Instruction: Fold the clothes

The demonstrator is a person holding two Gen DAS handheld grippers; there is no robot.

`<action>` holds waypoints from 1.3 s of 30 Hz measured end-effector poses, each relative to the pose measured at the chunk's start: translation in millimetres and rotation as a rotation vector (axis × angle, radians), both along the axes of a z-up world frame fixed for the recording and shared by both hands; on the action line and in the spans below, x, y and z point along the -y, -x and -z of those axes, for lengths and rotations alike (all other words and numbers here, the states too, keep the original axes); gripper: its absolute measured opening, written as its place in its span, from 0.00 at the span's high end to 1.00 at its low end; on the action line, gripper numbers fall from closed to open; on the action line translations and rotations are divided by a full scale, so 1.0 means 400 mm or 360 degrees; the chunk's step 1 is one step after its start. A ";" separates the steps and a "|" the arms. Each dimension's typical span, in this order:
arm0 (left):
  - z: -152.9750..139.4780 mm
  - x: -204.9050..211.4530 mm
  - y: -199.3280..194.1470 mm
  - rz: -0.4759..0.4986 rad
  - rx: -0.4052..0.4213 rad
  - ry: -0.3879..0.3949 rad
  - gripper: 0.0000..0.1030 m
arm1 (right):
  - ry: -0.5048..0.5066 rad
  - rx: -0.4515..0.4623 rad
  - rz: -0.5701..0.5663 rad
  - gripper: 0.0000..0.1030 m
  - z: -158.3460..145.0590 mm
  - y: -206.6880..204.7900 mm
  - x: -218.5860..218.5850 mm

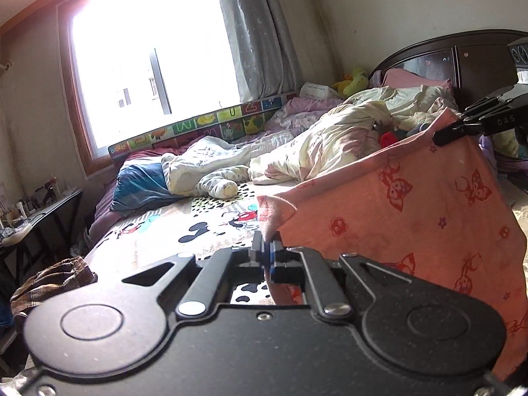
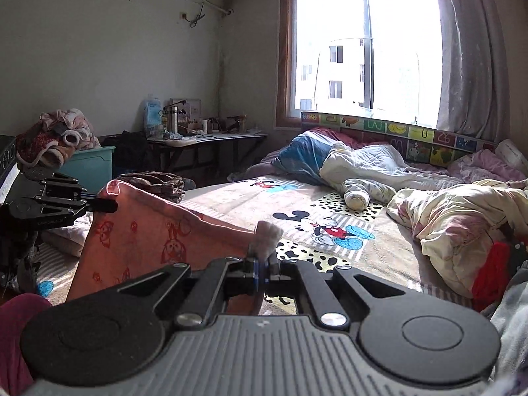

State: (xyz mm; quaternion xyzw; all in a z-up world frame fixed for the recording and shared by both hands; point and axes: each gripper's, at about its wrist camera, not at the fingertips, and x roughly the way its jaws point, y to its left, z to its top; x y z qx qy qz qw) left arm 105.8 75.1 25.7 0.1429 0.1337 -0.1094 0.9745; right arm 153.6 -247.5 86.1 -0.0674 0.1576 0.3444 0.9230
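A pink garment (image 1: 412, 211) with a red cartoon print hangs stretched between my two grippers above the bed. My left gripper (image 1: 268, 247) is shut on one top corner of it. My right gripper (image 1: 442, 137) shows at the upper right of the left wrist view, shut on the other top corner. In the right wrist view the same garment (image 2: 148, 234) hangs at the left; my right gripper (image 2: 260, 264) is shut on its near corner and my left gripper (image 2: 110, 206) pinches the far corner.
The bed (image 2: 330, 204) has a cartoon mouse sheet, rumpled quilts (image 1: 323, 145) and a white garment (image 2: 363, 171). A plaid garment (image 1: 49, 280) lies at the bed's edge. A cluttered desk (image 2: 204, 138) and a teal bin (image 2: 92, 165) with clothes stand by the far wall.
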 end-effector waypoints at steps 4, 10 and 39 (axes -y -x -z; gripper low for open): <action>0.090 -0.015 -0.185 -0.0021 -0.0170 -0.0043 0.98 | 0.0083 -0.0145 0.0094 0.96 0.122 -0.199 -0.063; 0.235 -0.039 -0.389 -0.0054 -0.0441 -0.0073 0.98 | 0.0216 -0.0348 0.0196 0.96 0.282 -0.415 -0.142; 0.393 -0.368 -0.627 -0.0833 -0.1046 0.0888 0.84 | -0.0411 -0.1069 0.0863 0.20 0.515 -0.648 0.092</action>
